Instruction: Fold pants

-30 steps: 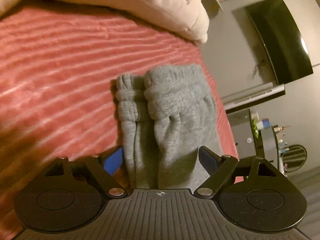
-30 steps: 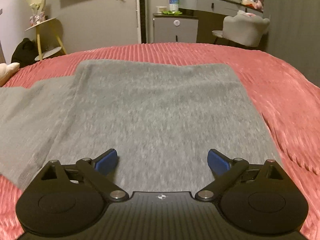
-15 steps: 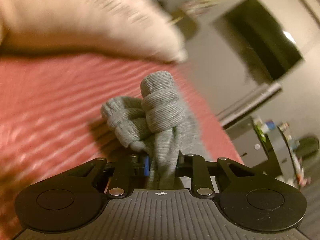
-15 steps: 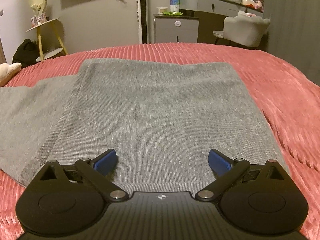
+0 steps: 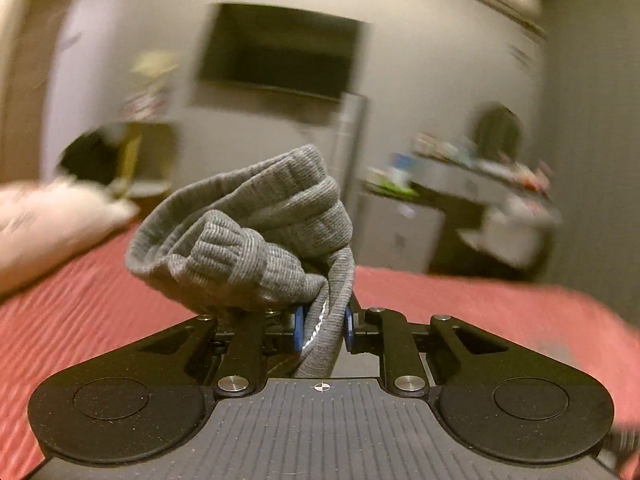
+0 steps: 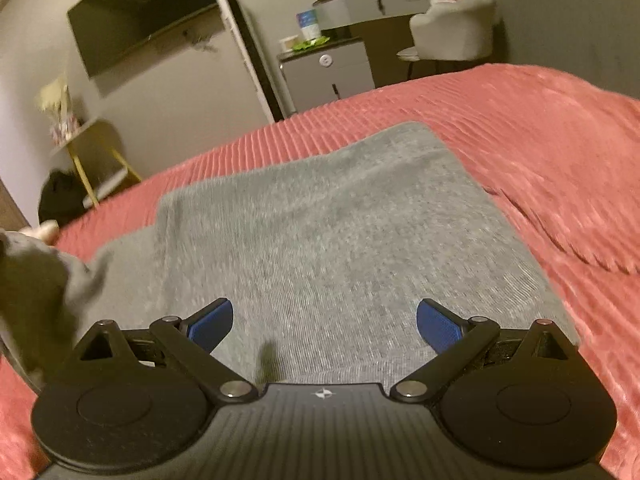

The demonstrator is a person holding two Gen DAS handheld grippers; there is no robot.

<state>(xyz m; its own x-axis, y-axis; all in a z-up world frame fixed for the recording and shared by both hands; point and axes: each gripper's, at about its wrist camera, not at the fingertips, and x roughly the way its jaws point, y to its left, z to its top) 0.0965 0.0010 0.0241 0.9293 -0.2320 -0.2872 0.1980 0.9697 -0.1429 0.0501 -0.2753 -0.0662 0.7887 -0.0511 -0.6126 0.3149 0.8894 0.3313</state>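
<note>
Grey knit pants (image 6: 340, 232) lie flat on a red ribbed bedspread (image 6: 540, 140) in the right wrist view. My right gripper (image 6: 325, 324) is open just above the near part of the pants, holding nothing. My left gripper (image 5: 321, 327) is shut on the ribbed cuff ends of the pants (image 5: 248, 240), which bunch up in front of the camera, lifted above the bed. A raised grey fold of the pants (image 6: 36, 280) shows at the left edge of the right wrist view.
A cream pillow (image 5: 52, 224) lies at the left of the bed. Beyond the bed stand a wall TV (image 6: 148, 16), a yellow side table (image 6: 88, 152), a grey cabinet (image 6: 328, 76) and a dressing table with a chair (image 6: 452, 32).
My left gripper shut on the cuff ends and lifted them off the bed, swinging round toward the TV wall. My right gripper stayed open over the pants and tilted a little.
</note>
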